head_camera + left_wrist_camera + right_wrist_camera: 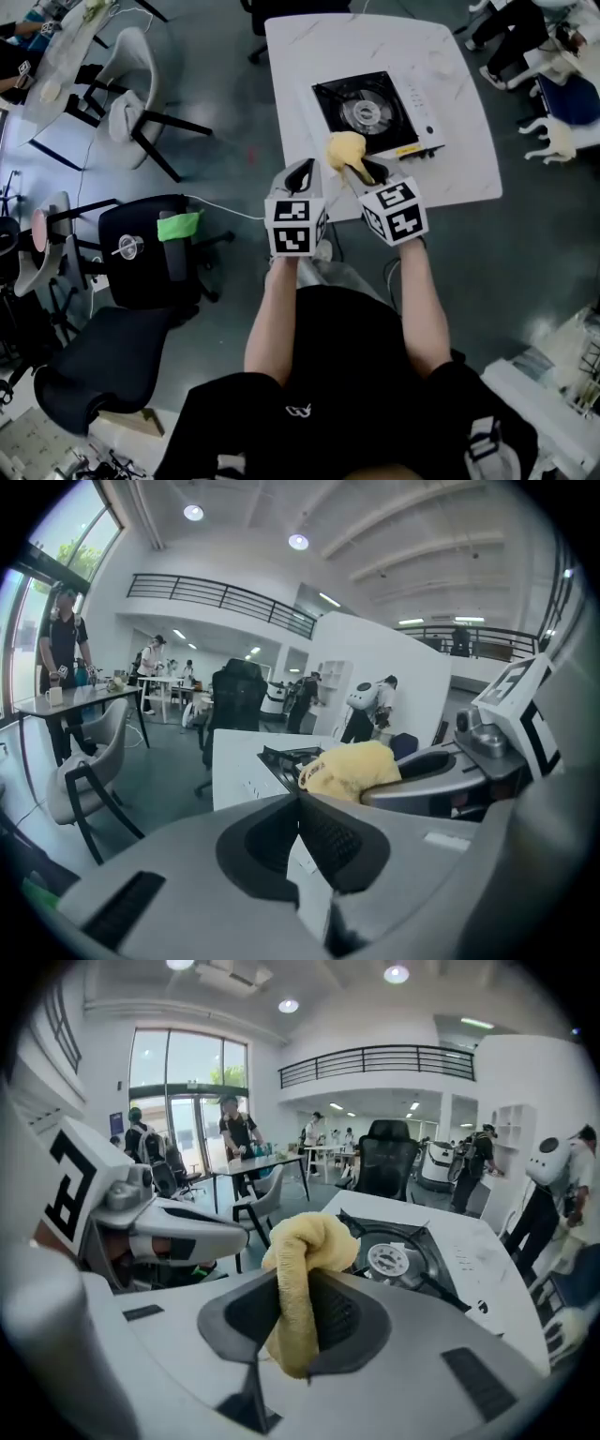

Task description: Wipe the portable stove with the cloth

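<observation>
Right gripper (298,1290): fingers clenched on yellow cloth (314,1241), bunched above them | Left gripper (300,803): fingers closed together, nothing between, at 9 o'clock of right | Cloth: at 7 o'clock of portable stove (370,112) on white table (300,56)

Grey floor (234,141) lay all round, white table (300,47) up top, black chairs (94,366) at left; tall windows (187,1082) and ceiling lights (298,542) blazed.

Open-plan office/lab w/ mezzanine railing (220,594), glass doors (183,1082), swivel chairs (141,267), white tables (300,56), ppl (64,635) at desks (80,697).
</observation>
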